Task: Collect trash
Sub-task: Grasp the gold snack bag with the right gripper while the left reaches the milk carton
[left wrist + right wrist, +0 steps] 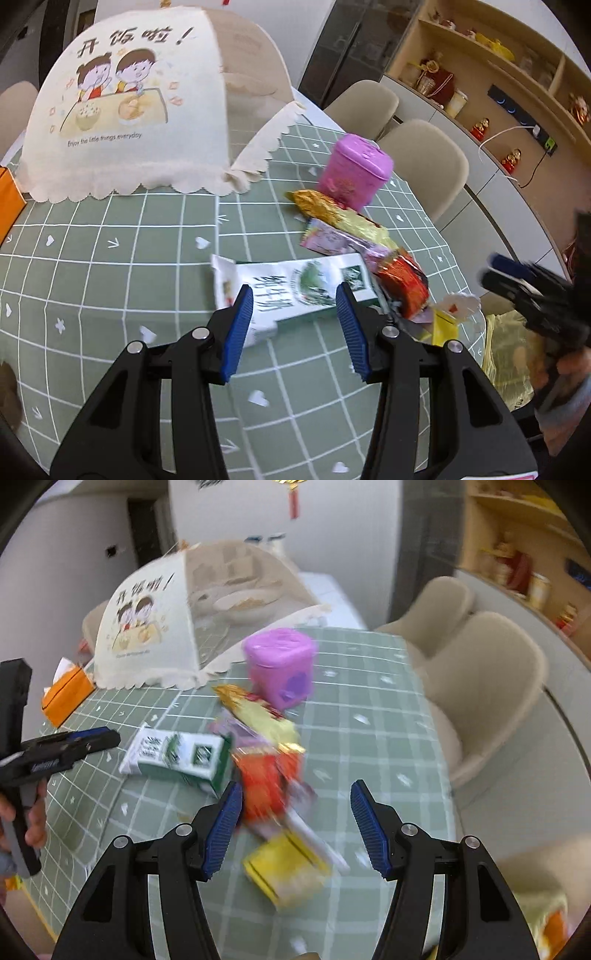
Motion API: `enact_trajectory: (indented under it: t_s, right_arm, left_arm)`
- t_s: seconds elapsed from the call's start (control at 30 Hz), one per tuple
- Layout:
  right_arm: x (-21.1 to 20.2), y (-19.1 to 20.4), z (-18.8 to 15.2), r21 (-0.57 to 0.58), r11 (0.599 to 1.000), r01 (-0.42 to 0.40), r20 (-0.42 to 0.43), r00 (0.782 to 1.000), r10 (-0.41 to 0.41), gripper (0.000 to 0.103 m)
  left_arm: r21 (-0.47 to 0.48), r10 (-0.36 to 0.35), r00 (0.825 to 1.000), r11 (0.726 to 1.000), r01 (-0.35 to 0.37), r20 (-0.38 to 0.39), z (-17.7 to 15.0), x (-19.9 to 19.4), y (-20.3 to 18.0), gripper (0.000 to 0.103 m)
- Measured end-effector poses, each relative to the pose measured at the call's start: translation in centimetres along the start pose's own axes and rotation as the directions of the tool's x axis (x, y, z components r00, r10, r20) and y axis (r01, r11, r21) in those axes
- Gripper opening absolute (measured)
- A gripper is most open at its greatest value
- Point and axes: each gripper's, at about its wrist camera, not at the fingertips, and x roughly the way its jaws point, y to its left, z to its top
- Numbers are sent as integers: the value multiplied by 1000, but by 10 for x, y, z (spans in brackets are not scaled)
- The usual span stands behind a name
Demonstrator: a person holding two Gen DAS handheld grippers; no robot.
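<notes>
Kid: Trash, where is it?

Pal: It lies in a pile on the green checked tablecloth (110, 229). A flat milk carton (291, 291) sits in the middle of the left wrist picture. A red wrapper (404, 284) touches its right end. A gold wrapper (332, 212) lies higher up, next to a pink tin (354, 170). A yellow packet (288, 867) sits low in the middle of the right wrist picture.

Kid: Which grabber is closer to the carton?

Pal: I think it is the left gripper (295, 325). The carton starts right between its tips and goes up the picture. Its long side runs left to right, across the gap, so the jaws may need to turn or grab a short end.

Kid: Are the grabbers holding anything?

Pal: No. The left one is spread wide with nothing in it. The right gripper (295, 823) is spread wide too, above the red wrapper and the yellow packet. That picture is blurry.

Kid: Where does the trash go?

Pal: Maybe in the yellow bag (506, 354) at the right edge of the left wrist picture, beside the table. A big food cover (129, 110) fills the upper left
</notes>
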Motion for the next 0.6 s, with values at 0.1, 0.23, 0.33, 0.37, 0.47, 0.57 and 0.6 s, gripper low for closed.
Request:
enact_trajectory:
  t_s: [0.1, 0.23, 0.33, 0.37, 0.47, 0.57, 0.6]
  right_arm:
    - [41, 15, 32, -50, 994, -97, -47, 994, 95, 58]
    - [95, 25, 61, -87, 991, -99, -128, 988, 87, 55]
    - [138, 27, 77, -86, 993, -82, -195, 979, 64, 54]
    - [146, 27, 80, -83, 993, -82, -207, 976, 64, 54]
    - [171, 29, 85, -70, 991, -114, -285, 954, 89, 50]
    - [175, 36, 84, -97, 984, -147, -319, 942, 109, 36]
    - [173, 39, 83, -106, 983, -150, -320, 941, 109, 28]
  left_arm:
    - [2, -19, 1000, 1000, 19, -17, 3, 2, 13, 44]
    - [3, -51, 998, 999, 51, -38, 3, 2, 29, 44]
    - [11, -56, 997, 998, 57, -57, 2, 3, 39, 44]
    - [16, -58, 996, 998, 59, -63, 1, 2, 43, 44]
    - [23, -61, 995, 998, 63, -74, 1, 1, 52, 44]
    - [27, -70, 994, 997, 72, -80, 5, 3, 60, 44]
    - [29, -72, 994, 997, 75, -80, 7, 4, 61, 44]
